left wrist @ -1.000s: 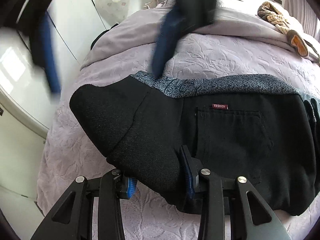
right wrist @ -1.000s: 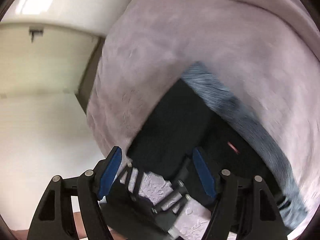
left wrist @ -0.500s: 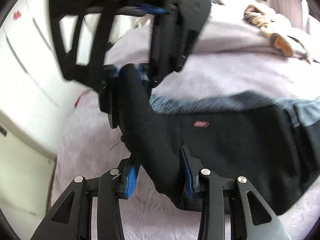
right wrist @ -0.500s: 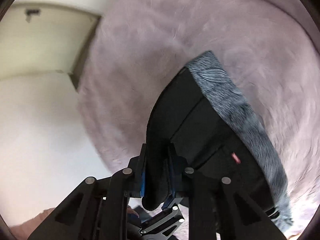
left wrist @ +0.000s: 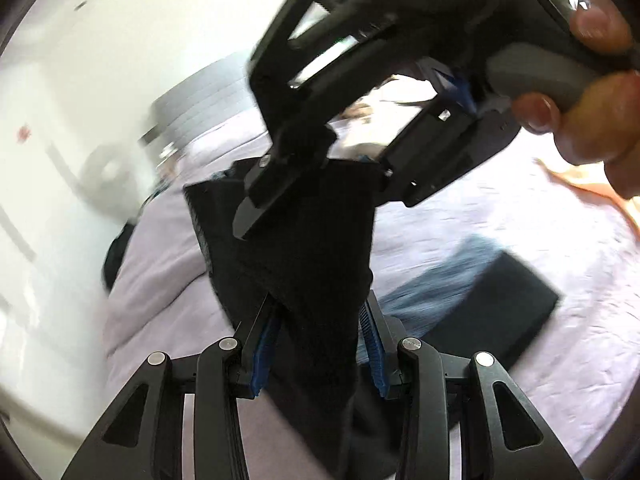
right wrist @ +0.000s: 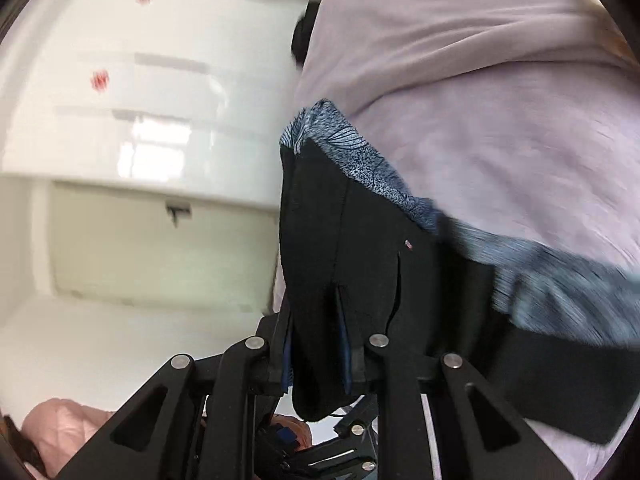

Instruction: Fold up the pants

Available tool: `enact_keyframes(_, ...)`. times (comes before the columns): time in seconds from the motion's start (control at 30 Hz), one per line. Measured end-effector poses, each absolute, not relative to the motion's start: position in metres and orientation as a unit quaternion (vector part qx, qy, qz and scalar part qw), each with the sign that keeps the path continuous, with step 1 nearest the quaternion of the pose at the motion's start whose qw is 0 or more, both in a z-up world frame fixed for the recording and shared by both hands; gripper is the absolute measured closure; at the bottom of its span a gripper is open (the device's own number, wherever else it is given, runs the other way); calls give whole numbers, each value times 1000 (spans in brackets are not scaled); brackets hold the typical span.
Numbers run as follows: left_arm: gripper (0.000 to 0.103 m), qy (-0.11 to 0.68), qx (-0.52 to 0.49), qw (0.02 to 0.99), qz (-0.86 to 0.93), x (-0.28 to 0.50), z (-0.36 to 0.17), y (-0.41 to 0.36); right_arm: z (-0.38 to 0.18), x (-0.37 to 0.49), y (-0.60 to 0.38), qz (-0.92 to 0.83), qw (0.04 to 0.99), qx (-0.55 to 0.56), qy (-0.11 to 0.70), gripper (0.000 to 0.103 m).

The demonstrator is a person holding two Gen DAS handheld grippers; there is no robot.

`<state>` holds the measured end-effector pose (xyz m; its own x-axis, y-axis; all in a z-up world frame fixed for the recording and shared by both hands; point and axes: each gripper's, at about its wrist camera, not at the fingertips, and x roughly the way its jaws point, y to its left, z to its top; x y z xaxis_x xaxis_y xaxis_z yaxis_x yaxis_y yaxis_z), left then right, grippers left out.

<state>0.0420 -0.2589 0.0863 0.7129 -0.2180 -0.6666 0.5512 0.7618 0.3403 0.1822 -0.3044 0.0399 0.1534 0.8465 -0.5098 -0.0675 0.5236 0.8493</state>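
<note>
Both grippers are clamped on the black pants, each on a bunched fold of the dark cloth. Nearest in the left wrist view, the left gripper [left wrist: 318, 344] has its blue-padded fingers [left wrist: 266, 344] pressed against either side of a thick wad of the pants [left wrist: 316, 264], which fills the whole gap between them and rises away from the camera as a stretched black sheet. Just beyond, at the upper end of that sheet, the right gripper [left wrist: 320, 168] shows from the outside, blurred, its black frame slanting across the top of the view, with the cloth running up into its tips. A hand [left wrist: 592, 92] grips its grey handle at the upper right edge.

In the right wrist view, the right gripper [right wrist: 316, 340] has its fingers [right wrist: 344, 344] drawn close together on a narrow fold of the pants [right wrist: 360, 248]; the jaws have just been closing, and the cloth sits pinched between the pads with a rounded end hanging below them. Past the fingers, the pants run on toward the right, with their grey-blue patterned lining [right wrist: 360, 160] turned out along the upper edge and a tiny red label on the black.

Farther off lies the lilac bedspread [right wrist: 500, 100], beneath the pants. A white cabinet front [right wrist: 140, 120] stands beyond the bed's edge on the left, blurred.
</note>
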Motion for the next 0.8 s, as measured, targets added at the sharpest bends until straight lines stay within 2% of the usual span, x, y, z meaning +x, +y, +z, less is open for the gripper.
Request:
enact_keyframes(0.1, 63, 309, 302, 865, -257, 23, 70, -312, 25, 154, -374, 318, 679, 401, 527, 83)
enact_keyframes(0.27, 63, 331, 350, 824, -299, 2, 20, -380, -35, 112, -452, 273, 676, 469, 498, 83)
enact_keyframes(0.5, 62, 365, 398, 784, -304, -15, -33, -404, -148, 79, -492, 227, 643, 515, 519, 84)
enact_keyframes(0.6, 58, 369, 398, 778, -315, -15, -29, -393, -163, 71, -493, 226, 640, 533, 504, 84)
enact_keyframes(0.63, 51, 378, 396, 774, -319, -17, -29, -392, -164, 69, -495, 225, 642, 532, 504, 84)
enact_keyframes(0.67, 39, 390, 389, 771, -320, -15, -24, -387, -164, 67, -492, 222, 644, 527, 508, 83)
enact_keyframes(0.7, 36, 397, 378, 773, -321, -14, -19, -380, -161, 65, -490, 215, 648, 519, 514, 83)
enact_keyframes(0.8, 35, 408, 340, 781, -328, -10, 4, -357, -149, 58, -491, 181, 666, 489, 533, 78)
